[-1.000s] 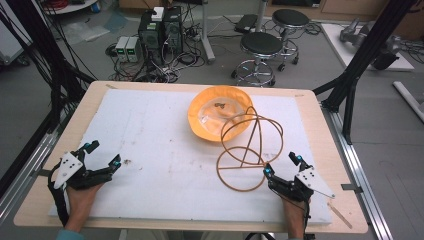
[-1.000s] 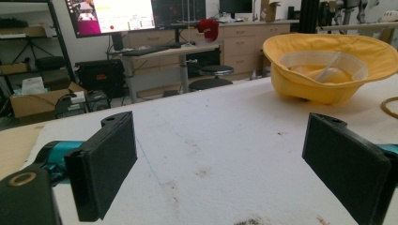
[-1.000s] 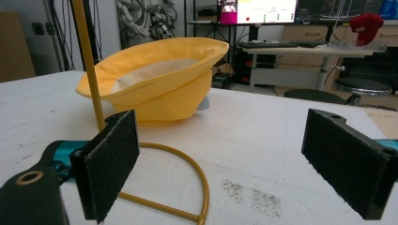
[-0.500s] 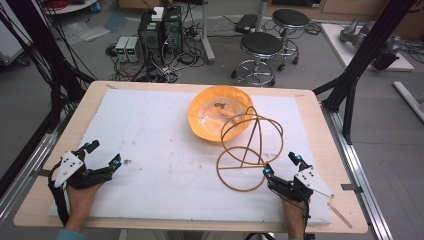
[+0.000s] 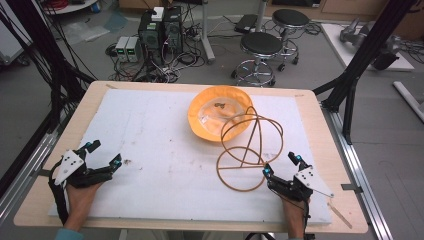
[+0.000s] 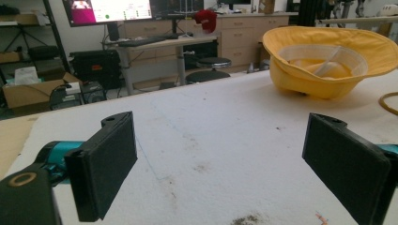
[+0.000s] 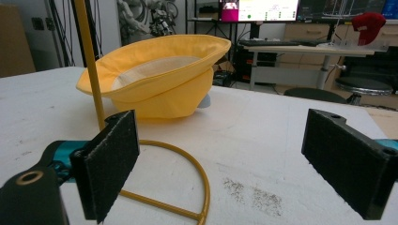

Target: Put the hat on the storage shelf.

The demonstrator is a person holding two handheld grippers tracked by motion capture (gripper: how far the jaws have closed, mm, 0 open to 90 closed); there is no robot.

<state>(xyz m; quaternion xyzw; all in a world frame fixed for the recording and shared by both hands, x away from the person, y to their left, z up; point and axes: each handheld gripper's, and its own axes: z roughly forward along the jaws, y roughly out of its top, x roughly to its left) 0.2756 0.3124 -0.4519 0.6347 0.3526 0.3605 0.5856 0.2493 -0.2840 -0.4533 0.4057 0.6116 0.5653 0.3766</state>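
A yellow bucket hat [image 5: 220, 112] lies brim-up on the white mat [image 5: 160, 135], at the far middle of the table. A tan wire stand [image 5: 248, 150] made of hoops rests against its near right side. My right gripper [image 5: 281, 164] is open just right of the stand's base ring, touching nothing. Along its jaws I see the hat [image 7: 159, 79], the stand's upright rod [image 7: 91, 70] and its base ring [image 7: 187, 164] beside the left jaw. My left gripper [image 5: 105, 153] is open and empty at the near left, with the hat [image 6: 328, 61] far off to its right.
The mat covers most of the wooden table [image 5: 320, 145], leaving a bare rim. A flat wooden stick [image 5: 342, 216] lies at the near right corner. Two stools [image 5: 260, 47] and computer boxes [image 5: 160, 27] stand on the floor beyond the far edge.
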